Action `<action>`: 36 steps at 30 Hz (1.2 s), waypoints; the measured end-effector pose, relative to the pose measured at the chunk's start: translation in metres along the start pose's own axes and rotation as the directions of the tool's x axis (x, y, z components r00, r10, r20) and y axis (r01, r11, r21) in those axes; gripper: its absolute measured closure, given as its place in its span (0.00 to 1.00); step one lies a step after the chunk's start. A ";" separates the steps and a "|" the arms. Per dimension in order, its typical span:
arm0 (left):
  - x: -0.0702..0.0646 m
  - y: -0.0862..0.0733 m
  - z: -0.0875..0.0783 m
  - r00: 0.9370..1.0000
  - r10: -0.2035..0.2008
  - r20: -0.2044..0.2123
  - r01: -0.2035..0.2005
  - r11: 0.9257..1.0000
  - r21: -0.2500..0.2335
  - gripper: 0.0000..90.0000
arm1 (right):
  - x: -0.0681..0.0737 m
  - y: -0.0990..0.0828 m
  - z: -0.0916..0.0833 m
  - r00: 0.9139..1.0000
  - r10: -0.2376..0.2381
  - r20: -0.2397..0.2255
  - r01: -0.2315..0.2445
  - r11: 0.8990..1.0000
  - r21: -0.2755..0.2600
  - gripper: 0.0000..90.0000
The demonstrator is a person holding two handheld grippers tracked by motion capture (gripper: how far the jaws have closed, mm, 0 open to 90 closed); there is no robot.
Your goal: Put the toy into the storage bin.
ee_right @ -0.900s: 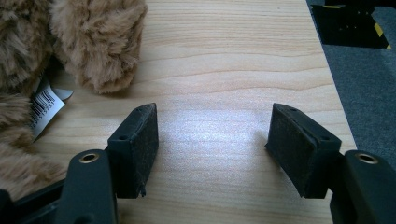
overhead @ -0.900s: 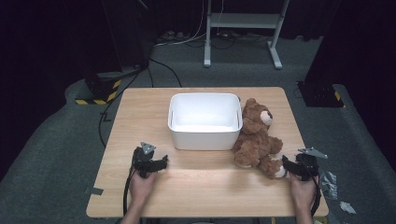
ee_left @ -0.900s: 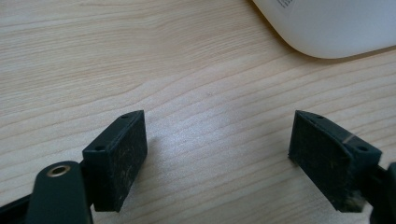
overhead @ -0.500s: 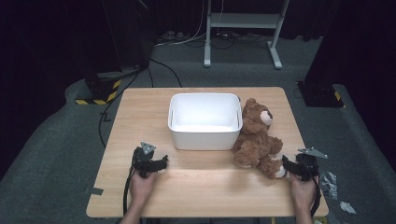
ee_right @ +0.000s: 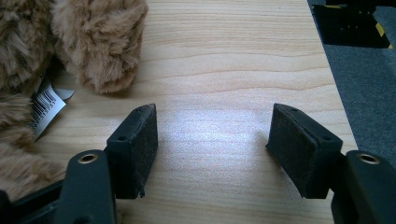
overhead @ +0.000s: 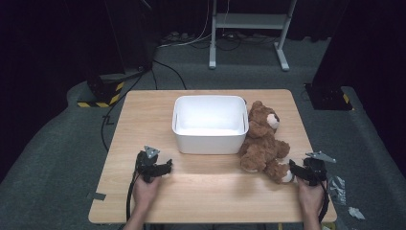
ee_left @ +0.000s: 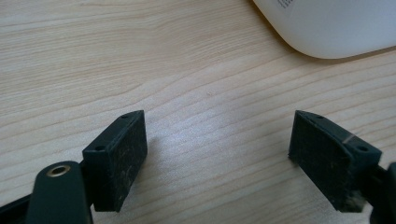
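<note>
Right of centre on the wooden counter (overhead: 201, 191), a brown teddy bear (overhead: 262, 143) lies on its back, head toward the far edge, its left side pressed against a white plastic tub (overhead: 209, 123) standing just beside it. The tub is open-topped, with nothing visible inside. In the right gripper view a white barcode tag (ee_right: 44, 106) pokes out from the bear's fur (print too small to read).

At the near right, the right gripper (overhead: 298, 170) rests on the counter in a hand (overhead: 310, 196), its tip just beside the bear's nearest foot; whether they touch I cannot tell. Its jaws stand wide apart over bare wood, holding nothing. At the near left, the left gripper (overhead: 163, 168) lies in the other hand (overhead: 143, 191), pointing right, well apart from the bear and a little short of the tub's near wall. Its jaws are likewise wide and hold nothing.

Beyond the counter, grey carpet (overhead: 57, 158) carries black cables (overhead: 107, 122) and a white metal stand (overhead: 249, 28).
</note>
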State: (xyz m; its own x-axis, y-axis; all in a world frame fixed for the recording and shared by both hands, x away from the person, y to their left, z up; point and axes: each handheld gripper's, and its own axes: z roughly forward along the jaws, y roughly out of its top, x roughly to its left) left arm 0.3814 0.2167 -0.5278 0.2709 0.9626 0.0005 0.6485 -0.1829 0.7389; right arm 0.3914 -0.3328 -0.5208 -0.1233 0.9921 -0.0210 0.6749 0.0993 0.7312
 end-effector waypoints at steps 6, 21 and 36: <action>0.000 0.000 0.000 1.000 -0.002 -0.001 0.002 1.000 0.000 0.21 | 0.002 0.000 0.000 1.000 -0.002 0.002 0.002 1.000 -0.001 0.39; 0.000 0.000 0.000 1.000 -0.002 -0.003 0.002 1.000 0.002 0.21 | -0.001 -0.001 -0.002 0.999 0.021 0.024 -0.022 0.999 0.027 0.23; 0.000 0.000 0.000 1.000 -0.002 -0.001 0.002 1.000 0.000 0.21 | -0.001 -0.012 -0.015 0.996 0.076 -0.045 -0.077 0.997 -0.023 0.24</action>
State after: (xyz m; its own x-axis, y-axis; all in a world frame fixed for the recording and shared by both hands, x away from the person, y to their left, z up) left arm 0.3818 0.2162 -0.5277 0.2684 0.9633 -0.0004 0.6492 -0.1805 0.7389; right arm 0.3728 -0.3358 -0.5192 -0.1037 0.9925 0.0652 0.6656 0.0205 0.7461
